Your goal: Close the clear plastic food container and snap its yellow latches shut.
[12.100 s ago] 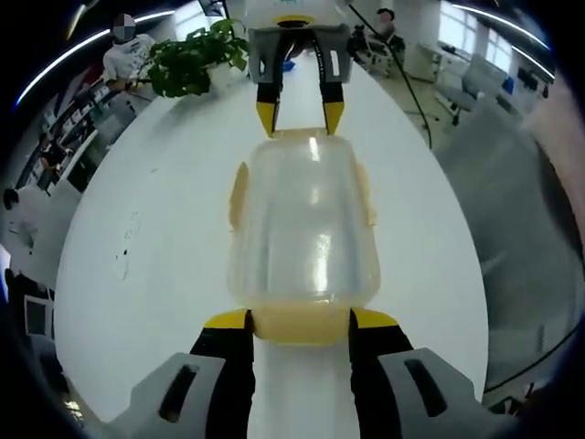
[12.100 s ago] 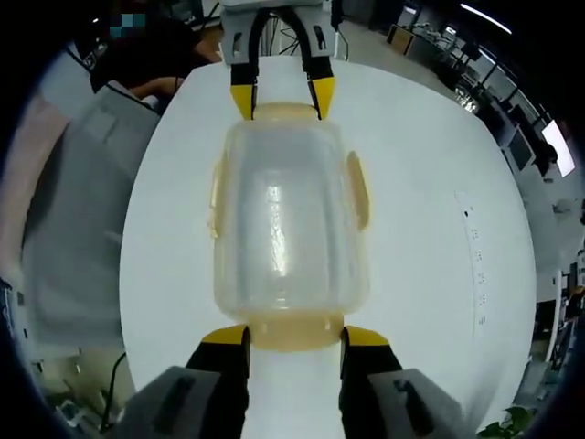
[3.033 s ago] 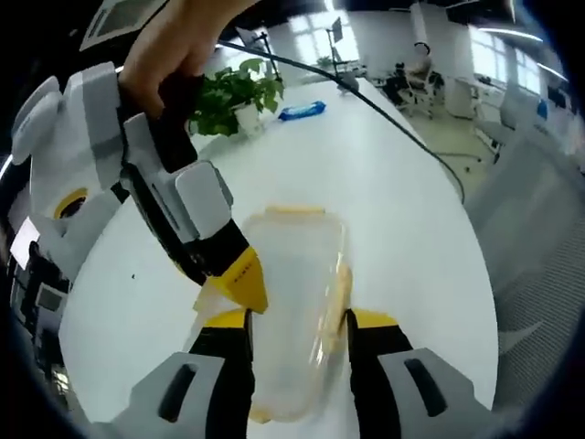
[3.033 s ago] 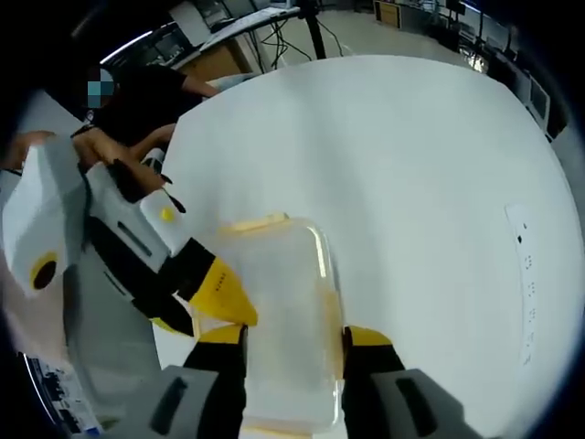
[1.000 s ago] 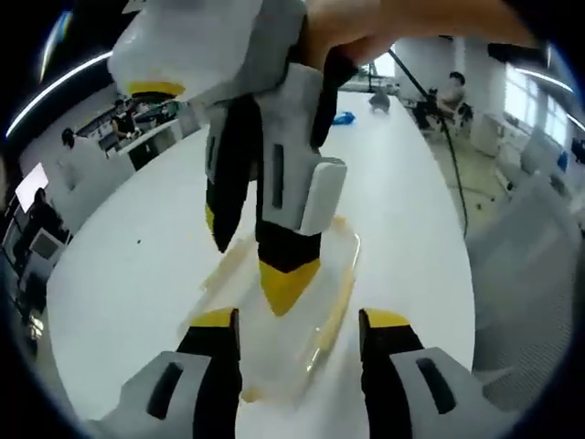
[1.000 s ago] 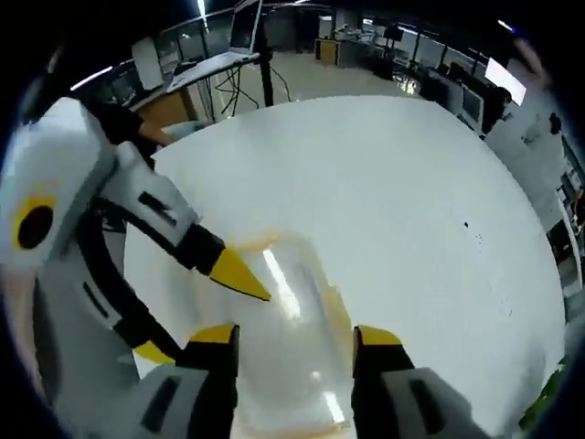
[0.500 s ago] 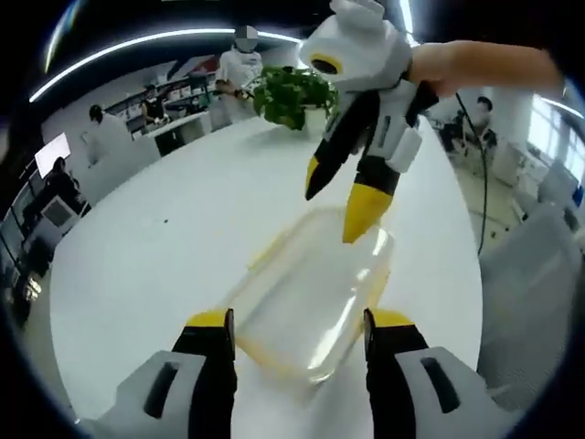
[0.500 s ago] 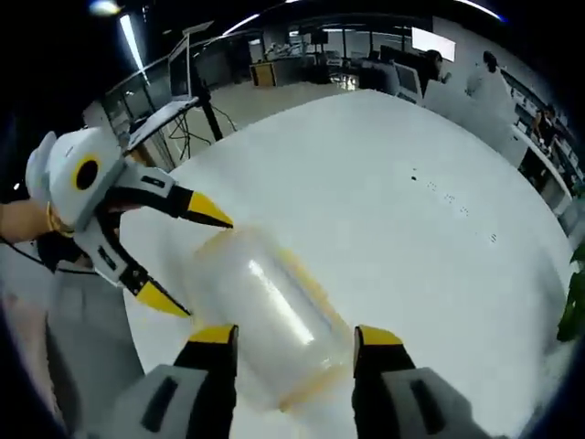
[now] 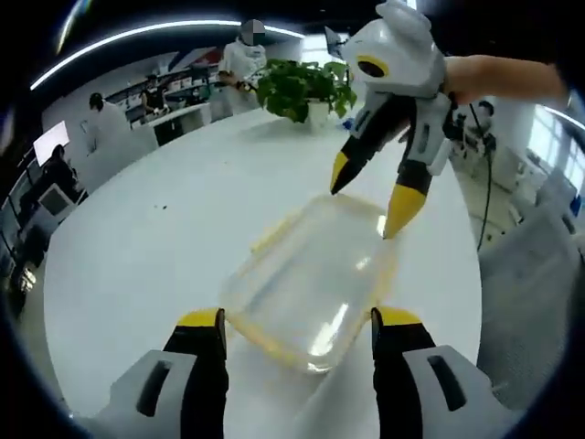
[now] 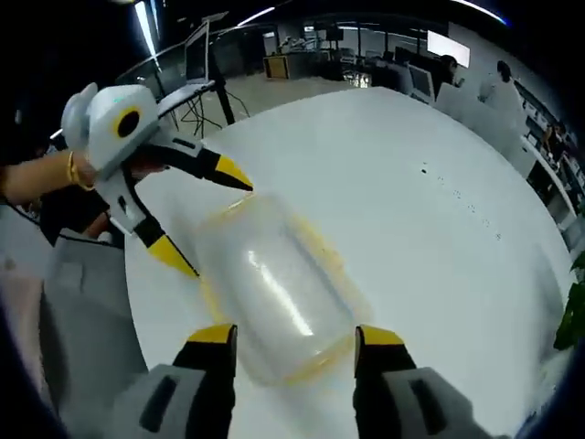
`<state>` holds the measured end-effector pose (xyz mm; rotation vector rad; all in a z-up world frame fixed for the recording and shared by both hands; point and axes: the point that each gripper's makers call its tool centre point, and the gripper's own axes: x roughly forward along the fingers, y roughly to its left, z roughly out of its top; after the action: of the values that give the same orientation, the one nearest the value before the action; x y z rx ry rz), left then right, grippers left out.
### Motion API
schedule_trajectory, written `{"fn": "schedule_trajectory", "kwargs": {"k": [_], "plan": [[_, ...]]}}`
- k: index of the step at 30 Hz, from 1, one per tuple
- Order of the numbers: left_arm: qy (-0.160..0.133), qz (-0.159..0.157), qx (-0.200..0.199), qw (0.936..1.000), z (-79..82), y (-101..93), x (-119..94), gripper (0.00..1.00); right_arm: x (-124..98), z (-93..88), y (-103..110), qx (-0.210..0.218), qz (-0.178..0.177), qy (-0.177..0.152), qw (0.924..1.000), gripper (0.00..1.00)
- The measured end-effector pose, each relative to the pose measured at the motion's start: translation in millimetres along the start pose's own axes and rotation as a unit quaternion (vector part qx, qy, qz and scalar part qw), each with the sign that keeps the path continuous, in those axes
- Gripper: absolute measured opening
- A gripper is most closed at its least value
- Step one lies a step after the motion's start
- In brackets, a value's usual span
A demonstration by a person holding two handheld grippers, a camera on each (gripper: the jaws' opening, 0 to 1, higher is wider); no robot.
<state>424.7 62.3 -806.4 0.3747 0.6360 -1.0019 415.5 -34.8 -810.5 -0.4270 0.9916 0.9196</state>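
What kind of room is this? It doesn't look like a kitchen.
Most likely an open-plan office or lab. The clear container sits on a big white table with a potted plant, and behind it are desks with monitors under long strip ceiling lights.

The clear plastic food container (image 10: 274,288) lies on the big white table (image 10: 430,247), lid on, with yellow edges. The right gripper (image 10: 294,338) has its jaws wide apart at the near end. The left gripper (image 10: 212,219), jaws apart, is at the far end.
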Motion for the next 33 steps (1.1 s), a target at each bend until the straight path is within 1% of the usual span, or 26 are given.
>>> {"fn": "schedule_trajectory", "kwargs": {"k": [4, 6, 10, 14, 15, 18, 22, 27, 28, 29, 33], "plan": [[0.000, -0.006, -0.007, 1.0000, -0.4, -1.5, 1.0, 0.61, 4.3, -4.1, 0.0, -0.009, -0.003, 0.004, 0.9999, 0.57], [-0.002, -0.006, -0.006, 1.0000, 0.1, -1.4, 1.2, 0.61, 5.8, -6.2, 0.2, -0.015, -0.009, 0.003, 0.9999, 0.57], [-0.002, -0.008, -0.005, 1.0000, 0.1, -0.2, 1.6, 0.61, 7.7, -4.0, -1.2, -0.041, -0.015, 0.007, 0.9990, 0.58], [-0.004, -0.010, -0.002, 0.9999, 0.4, 1.6, 1.8, 0.59, 11.2, 0.5, -4.1, -0.051, -0.019, 0.012, 0.9985, 0.58], [-0.003, -0.017, -0.006, 0.9998, -0.2, -0.1, 2.0, 0.59, 11.7, 1.7, -5.2, -0.051, -0.019, 0.013, 0.9984, 0.58], [-0.006, -0.008, -0.008, 0.9999, -0.9, 8.4, 1.1, 0.59, 14.5, 6.8, -7.4, -0.053, -0.017, 0.008, 0.9984, 0.58], [-0.008, -0.005, -0.012, 0.9999, -0.9, 16.6, 0.6, 0.58, 18.2, 14.1, -11.7, -0.056, -0.016, 0.004, 0.9983, 0.58], [-0.012, -0.003, -0.015, 0.9998, 1.1, 31.5, 2.2, 0.57, 23.7, 24.9, -19.5, -0.055, -0.016, 0.000, 0.9984, 0.58], [-0.017, 0.006, -0.031, 0.9994, 2.7, 39.6, 3.1, 0.57, 25.7, 28.4, -21.4, -0.054, -0.017, -0.003, 0.9984, 0.58], [-0.014, 0.001, -0.021, 0.9997, 2.8, 41.3, 3.5, 0.57, 26.4, 30.2, -22.8, -0.051, -0.017, -0.003, 0.9985, 0.58], [-0.008, -0.001, -0.019, 0.9998, 4.5, 53.8, 6.2, 0.57, 30.9, 39.3, -30.7, -0.051, -0.018, -0.007, 0.9985, 0.58]]}}
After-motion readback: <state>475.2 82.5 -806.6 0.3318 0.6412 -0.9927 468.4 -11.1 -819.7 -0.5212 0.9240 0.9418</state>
